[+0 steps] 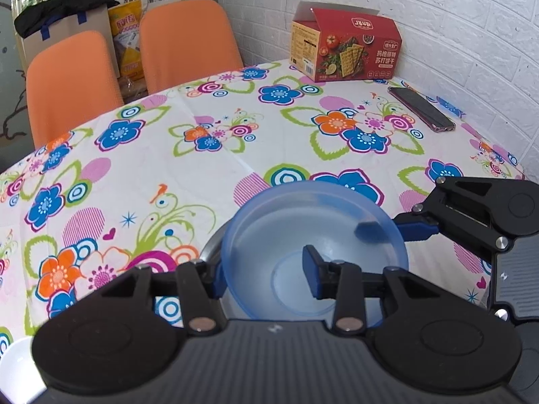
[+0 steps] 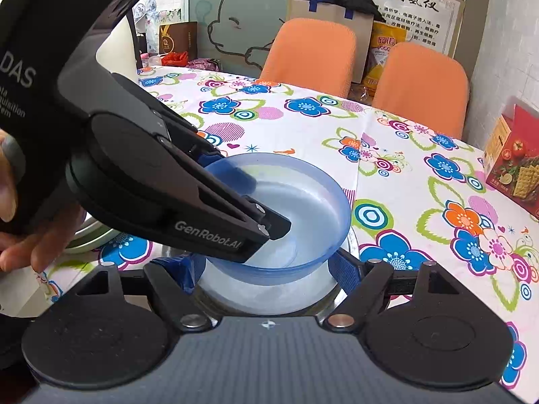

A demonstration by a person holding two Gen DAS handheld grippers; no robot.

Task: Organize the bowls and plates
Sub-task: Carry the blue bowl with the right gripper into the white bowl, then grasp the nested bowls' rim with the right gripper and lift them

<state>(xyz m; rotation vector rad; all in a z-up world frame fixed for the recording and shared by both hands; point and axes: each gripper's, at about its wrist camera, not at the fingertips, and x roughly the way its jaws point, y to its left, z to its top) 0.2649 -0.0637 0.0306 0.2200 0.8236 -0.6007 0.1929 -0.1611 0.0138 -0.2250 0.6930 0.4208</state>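
Observation:
A translucent blue bowl (image 1: 313, 245) sits on a metal bowl (image 1: 212, 245) on the flowered table. My left gripper (image 1: 266, 277) straddles the blue bowl's near-left rim, one finger outside and one inside; whether the pads press the wall does not show. In the right wrist view the blue bowl (image 2: 303, 202) rests in the metal bowl (image 2: 269, 299), and the left gripper (image 2: 242, 198) reaches in from the left. My right gripper (image 2: 262, 276) is open, its blue pads either side of the stacked bowls. It enters the left wrist view at the bowl's right rim (image 1: 397, 230).
A red cracker box (image 1: 347, 45) and a phone (image 1: 421, 107) lie at the far right by the brick wall. Two orange chairs (image 1: 188, 43) stand behind the table. A white dish (image 1: 17, 367) shows at the near left, and a pale green plate (image 2: 91, 235) lies left of the bowls.

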